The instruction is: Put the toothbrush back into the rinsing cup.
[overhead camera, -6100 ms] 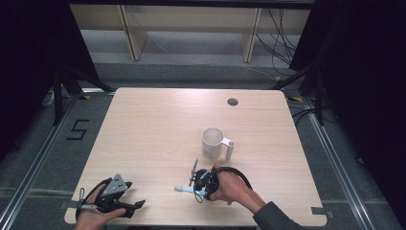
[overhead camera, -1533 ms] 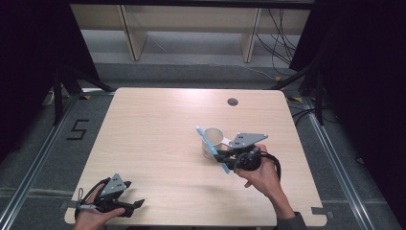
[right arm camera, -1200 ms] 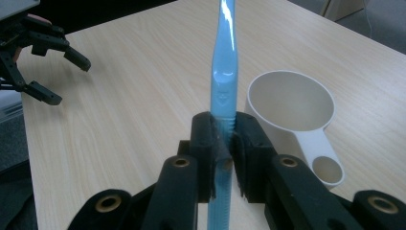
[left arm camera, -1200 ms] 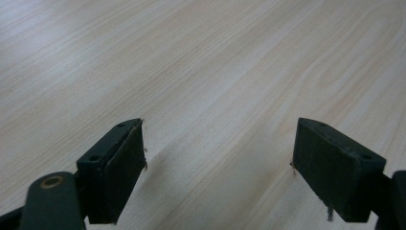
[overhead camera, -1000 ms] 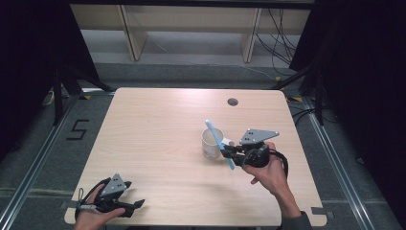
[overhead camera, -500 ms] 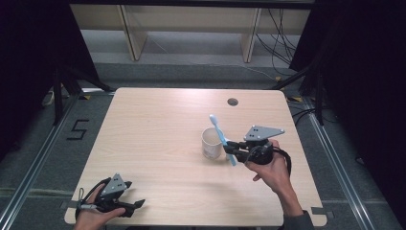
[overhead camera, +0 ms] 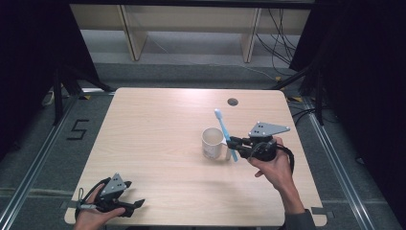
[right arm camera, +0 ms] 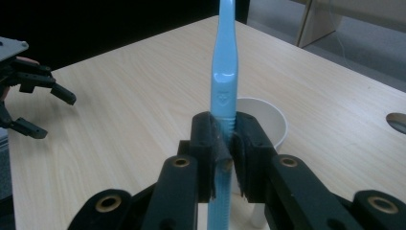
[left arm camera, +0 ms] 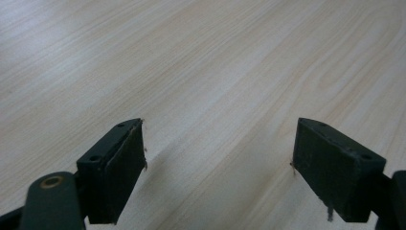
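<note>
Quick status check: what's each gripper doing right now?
Left gripper: open, holding nothing, low over the table.
Right gripper: shut on the blue toothbrush, beside the white mug.

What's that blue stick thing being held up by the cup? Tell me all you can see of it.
It is a light blue toothbrush, seemingly plastic, with a white bristle head at its top. It stands nearly upright, leaning slightly, beside the white mug on the table. The right gripper clamps its handle low down between black jaws.

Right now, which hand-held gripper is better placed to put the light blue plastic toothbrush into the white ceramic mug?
Right. The right hand-held gripper already clamps the light blue plastic toothbrush beside the white ceramic mug; the left hand-held gripper rests open at the table's near corner.
</note>
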